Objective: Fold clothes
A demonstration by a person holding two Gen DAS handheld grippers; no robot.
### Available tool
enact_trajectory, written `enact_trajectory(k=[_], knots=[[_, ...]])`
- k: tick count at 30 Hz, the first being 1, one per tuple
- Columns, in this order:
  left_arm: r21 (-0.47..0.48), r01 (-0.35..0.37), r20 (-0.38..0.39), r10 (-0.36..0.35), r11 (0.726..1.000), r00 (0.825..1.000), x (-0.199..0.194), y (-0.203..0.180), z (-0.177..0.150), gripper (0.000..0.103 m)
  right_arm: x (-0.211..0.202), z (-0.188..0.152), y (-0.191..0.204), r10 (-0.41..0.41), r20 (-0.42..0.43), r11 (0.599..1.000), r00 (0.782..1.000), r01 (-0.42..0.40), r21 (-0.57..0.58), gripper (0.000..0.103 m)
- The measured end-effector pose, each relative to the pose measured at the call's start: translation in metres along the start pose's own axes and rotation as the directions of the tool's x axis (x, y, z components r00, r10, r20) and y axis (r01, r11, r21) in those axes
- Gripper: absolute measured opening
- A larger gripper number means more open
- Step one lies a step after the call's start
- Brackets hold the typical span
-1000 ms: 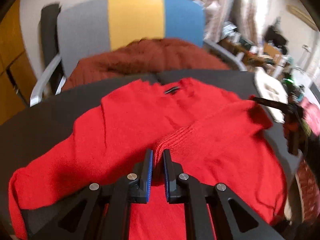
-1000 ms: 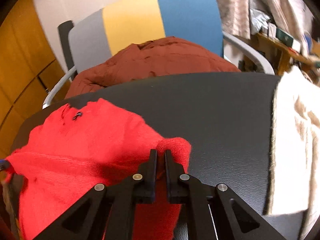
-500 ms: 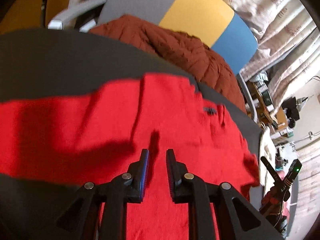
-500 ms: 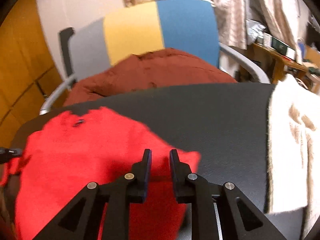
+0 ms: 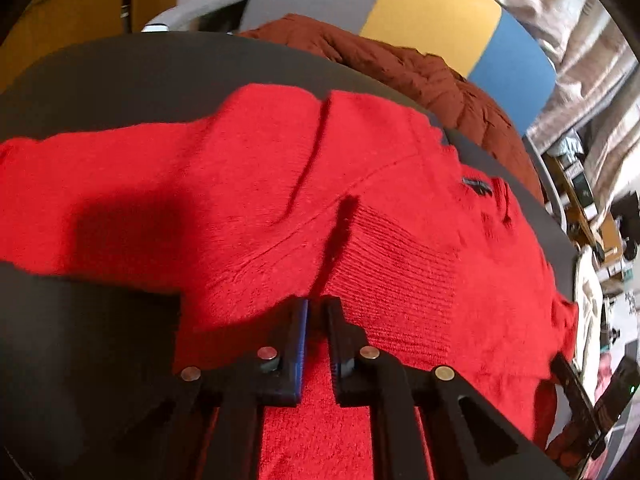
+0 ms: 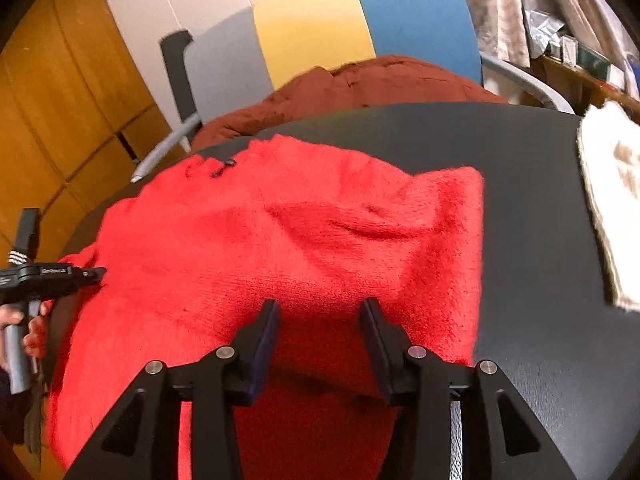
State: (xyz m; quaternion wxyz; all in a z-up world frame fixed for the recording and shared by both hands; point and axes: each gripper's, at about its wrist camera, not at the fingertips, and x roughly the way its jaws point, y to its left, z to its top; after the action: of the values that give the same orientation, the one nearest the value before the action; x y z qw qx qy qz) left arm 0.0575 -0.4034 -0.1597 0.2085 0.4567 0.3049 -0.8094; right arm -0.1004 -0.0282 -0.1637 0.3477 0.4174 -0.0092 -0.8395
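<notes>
Across the dark worktop (image 6: 540, 208) a red knit sweater (image 5: 224, 200) lies spread, taking up most of the surface, so that it can be flattened and folded on a firm base. Its body runs from the left edge toward the middle, and one sleeve is laid across the body, the ribbed cuff (image 5: 396, 276) resting on top of the knit; that looks like a sleeve brought inward as part of a fold, though whether more folds are wanted cannot be settled from this. On the right-hand side the sweater ends in a squared, doubled-looking edge (image 6: 460, 216) with bare worktop beyond it.

Behind the worktop stands a chair with a grey, yellow and blue back (image 6: 320, 36), a rust-brown garment (image 6: 372, 84) heaped on its seat, apparently set aside. A cream textile (image 6: 608, 184) lies at the far right edge of the worktop, apart from the sweater.

The left gripper (image 5: 316, 320) sits low at the near end of the cuff, jaws narrowed to a slim gap with red knit pinched between them, probably to steer the sleeve. The right gripper (image 6: 320, 320) hovers over the sweater's right part with jaws wide and nothing between them, suited to releasing or smoothing.
</notes>
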Motion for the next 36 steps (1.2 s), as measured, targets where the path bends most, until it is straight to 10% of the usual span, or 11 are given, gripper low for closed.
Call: enact_trajectory(k=[4, 14, 20, 25, 36], knots=[[0.066, -0.118, 0.124, 0.109, 0.991, 0.986, -0.026, -0.021, -0.013, 0.013, -0.011, 0.001, -0.012, 0.080, 0.008, 0.993, 0.997, -0.080, 0.084, 0.044], [0.358, -0.036, 0.166, -0.026, 0.933, 0.986, -0.025, -0.107, -0.032, 0.015, -0.040, 0.030, -0.052, 0.104, 0.063, 0.971, 0.993, -0.115, 0.208, 0.046], [0.354, -0.063, 0.114, 0.024, 0.933, 0.993, 0.016, -0.120, -0.032, 0.015, 0.013, 0.050, -0.048, -0.134, -0.080, 0.983, 0.988, 0.142, 0.114, 0.044], [0.357, -0.107, 0.186, 0.042, 0.928, 0.982, 0.028, -0.125, -0.024, 0.017, 0.045, 0.062, -0.028, -0.289, -0.023, 0.957, 0.957, 0.288, -0.039, 0.044], [0.362, -0.162, 0.258, 0.069, 0.918, 0.964, 0.046, -0.134, -0.007, 0.017, 0.067, 0.086, -0.020, -0.412, 0.001, 0.902, 0.911, 0.408, -0.140, 0.047]])
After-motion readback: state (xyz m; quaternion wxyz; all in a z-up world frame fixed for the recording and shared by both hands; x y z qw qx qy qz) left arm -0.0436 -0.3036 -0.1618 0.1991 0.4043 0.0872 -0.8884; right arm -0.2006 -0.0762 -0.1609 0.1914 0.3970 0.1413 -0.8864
